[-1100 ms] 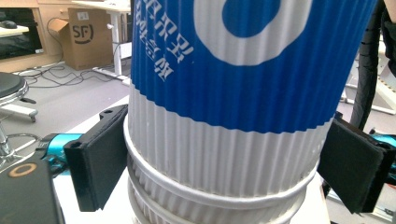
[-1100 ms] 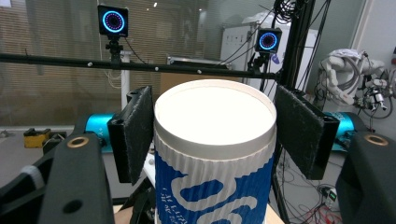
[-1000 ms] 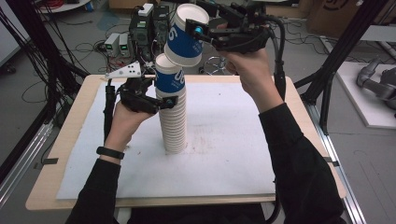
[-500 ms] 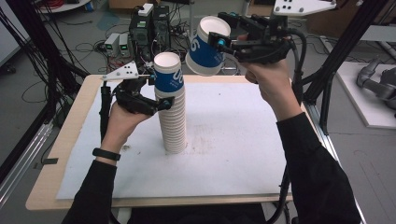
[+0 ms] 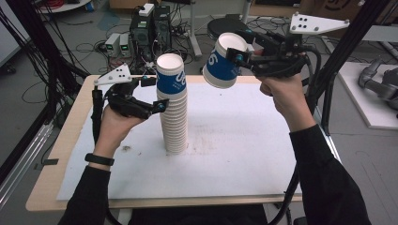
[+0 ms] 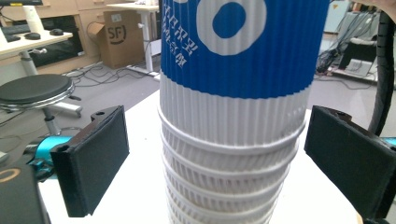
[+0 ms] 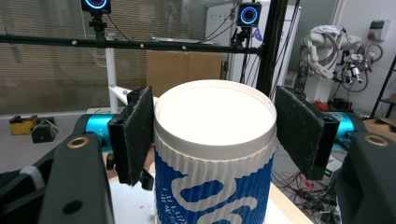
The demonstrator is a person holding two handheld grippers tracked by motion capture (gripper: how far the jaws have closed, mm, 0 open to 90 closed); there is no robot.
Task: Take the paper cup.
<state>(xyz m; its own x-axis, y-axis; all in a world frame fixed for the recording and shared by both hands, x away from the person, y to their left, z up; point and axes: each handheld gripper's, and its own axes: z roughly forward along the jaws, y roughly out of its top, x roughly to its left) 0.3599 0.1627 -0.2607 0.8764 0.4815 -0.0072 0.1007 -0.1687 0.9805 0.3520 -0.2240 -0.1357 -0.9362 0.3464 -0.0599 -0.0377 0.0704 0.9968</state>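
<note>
A tall stack of ribbed paper cups (image 5: 172,117) stands upright on the white mat, and its top cup has a blue band (image 5: 171,77). My left gripper (image 5: 156,93) is open around the upper stack; in the left gripper view the stack (image 6: 233,140) rises between both pads (image 6: 93,163) with a gap on each side. My right gripper (image 5: 240,47) is shut on a single blue-and-white cup (image 5: 221,63), held tilted in the air up and to the right of the stack. In the right gripper view that cup (image 7: 215,186) sits between the jaws, bottom towards the camera.
The white mat (image 5: 244,154) covers a wooden table (image 5: 56,154). Computer gear and cables (image 5: 150,28) lie on the floor behind the table. Black frame poles (image 5: 342,51) stand at the right, close to my right hand.
My right gripper has carried the single cup off the top of the stack and away to the right. The left gripper and the stack have stayed put.
</note>
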